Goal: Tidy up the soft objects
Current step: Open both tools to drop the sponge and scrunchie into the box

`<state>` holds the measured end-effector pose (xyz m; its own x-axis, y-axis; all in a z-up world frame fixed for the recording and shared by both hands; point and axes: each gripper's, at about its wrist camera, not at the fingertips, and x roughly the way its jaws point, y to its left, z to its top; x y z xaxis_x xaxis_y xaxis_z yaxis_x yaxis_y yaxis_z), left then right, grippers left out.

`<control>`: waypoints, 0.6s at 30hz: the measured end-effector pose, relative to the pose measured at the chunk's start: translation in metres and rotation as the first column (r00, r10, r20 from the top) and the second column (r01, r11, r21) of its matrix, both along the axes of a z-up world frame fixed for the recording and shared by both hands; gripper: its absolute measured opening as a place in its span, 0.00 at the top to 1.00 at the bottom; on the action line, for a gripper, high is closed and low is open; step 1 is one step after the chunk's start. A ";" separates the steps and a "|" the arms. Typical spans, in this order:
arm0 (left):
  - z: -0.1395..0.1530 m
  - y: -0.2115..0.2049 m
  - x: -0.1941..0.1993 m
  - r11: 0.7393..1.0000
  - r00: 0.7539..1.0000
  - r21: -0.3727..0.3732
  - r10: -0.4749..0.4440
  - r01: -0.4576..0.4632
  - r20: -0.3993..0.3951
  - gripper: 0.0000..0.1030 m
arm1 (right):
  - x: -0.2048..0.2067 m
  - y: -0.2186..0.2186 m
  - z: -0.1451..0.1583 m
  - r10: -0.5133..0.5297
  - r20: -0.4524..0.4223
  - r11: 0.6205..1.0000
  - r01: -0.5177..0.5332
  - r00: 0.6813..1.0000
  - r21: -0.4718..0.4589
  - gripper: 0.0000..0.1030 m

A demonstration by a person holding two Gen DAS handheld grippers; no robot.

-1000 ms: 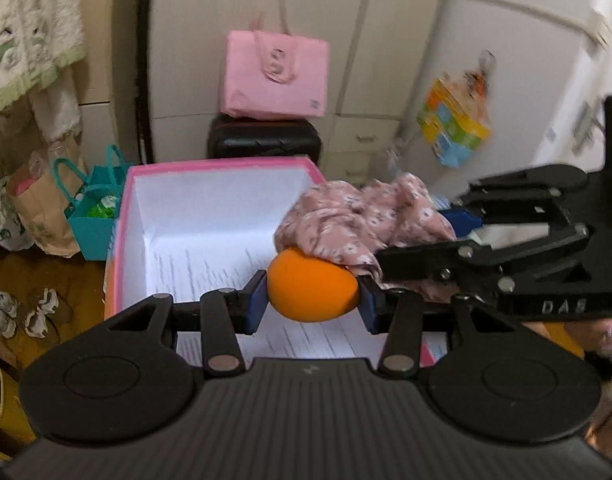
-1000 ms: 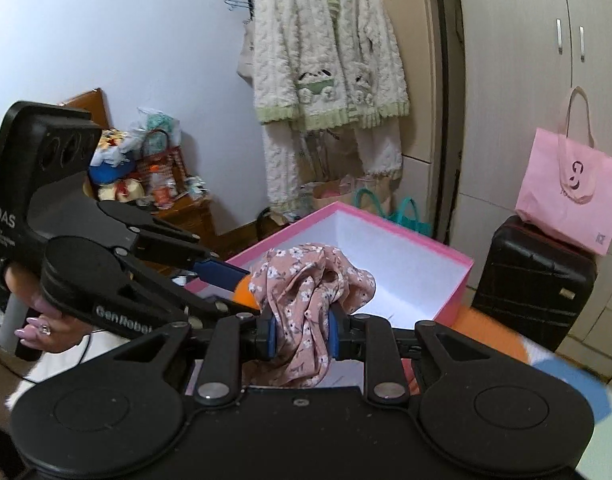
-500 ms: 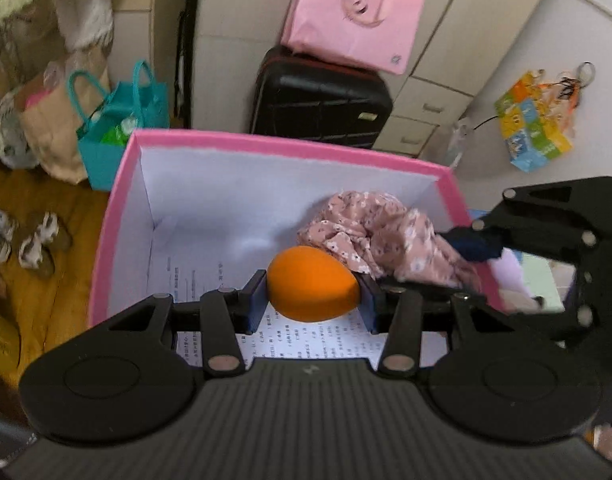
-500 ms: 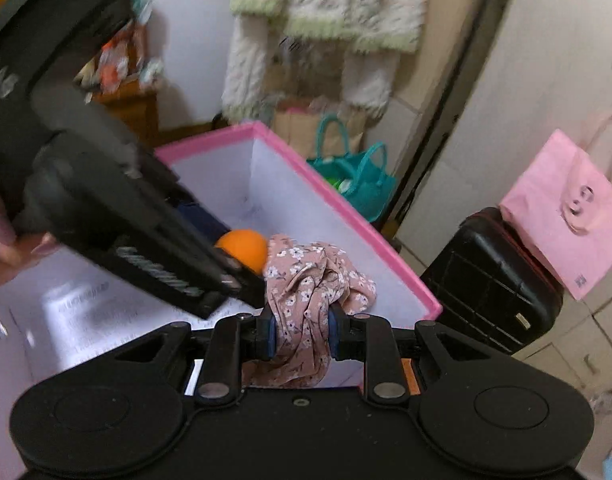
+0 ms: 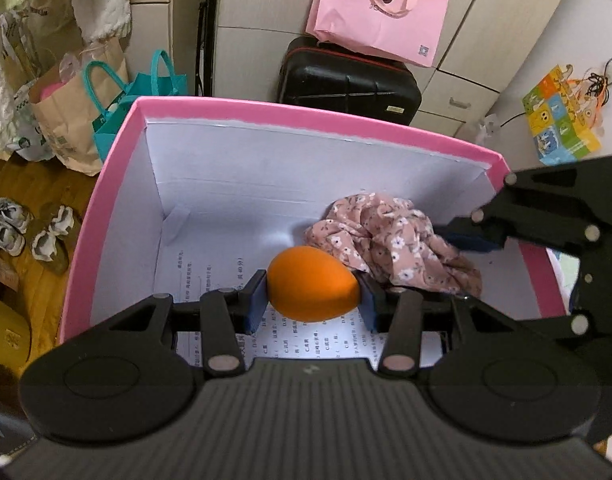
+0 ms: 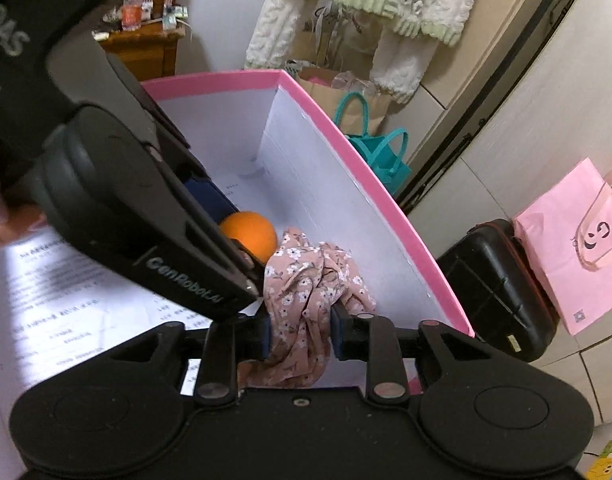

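My left gripper (image 5: 311, 294) is shut on an orange egg-shaped sponge (image 5: 311, 288) and holds it low inside the pink box (image 5: 306, 114), above the printed paper on its floor. The sponge also shows in the right wrist view (image 6: 250, 236). My right gripper (image 6: 300, 330) is shut on a crumpled pink floral cloth (image 6: 306, 300) and holds it inside the same box (image 6: 345, 136), just right of the sponge. The cloth (image 5: 389, 240) shows in the left wrist view at the box's right side, touching the sponge.
A black suitcase (image 5: 345, 76) with a pink paper bag (image 5: 377, 8) on it stands behind the box. Teal (image 5: 138, 92) and brown (image 5: 66, 120) bags stand at the far left by the wardrobe. Shoes (image 5: 26, 236) lie on the wooden floor at the left.
Both grippers have tilted down and moved lower into the pink box with the sponge and the cloth still held. The views now look down at the box floor.
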<state>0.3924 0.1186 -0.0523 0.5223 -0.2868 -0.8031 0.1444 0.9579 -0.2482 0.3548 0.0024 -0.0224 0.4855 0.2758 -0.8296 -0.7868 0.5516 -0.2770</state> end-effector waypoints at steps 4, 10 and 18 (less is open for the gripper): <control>-0.001 0.000 0.002 1.000 1.000 0.004 -0.007 0.007 -0.008 0.53 | -0.003 -0.001 -0.002 -0.014 0.027 1.000 0.015 1.000 -0.009 0.46; 0.011 0.002 -0.005 0.999 0.999 -0.012 -0.045 0.045 0.003 0.48 | -0.019 -0.009 0.010 -0.040 0.097 0.999 0.037 0.994 0.033 0.34; 0.053 0.006 -0.045 0.990 0.986 0.059 -0.133 0.127 0.101 0.45 | -0.053 -0.035 0.045 -0.117 0.092 0.976 0.097 0.989 0.195 0.33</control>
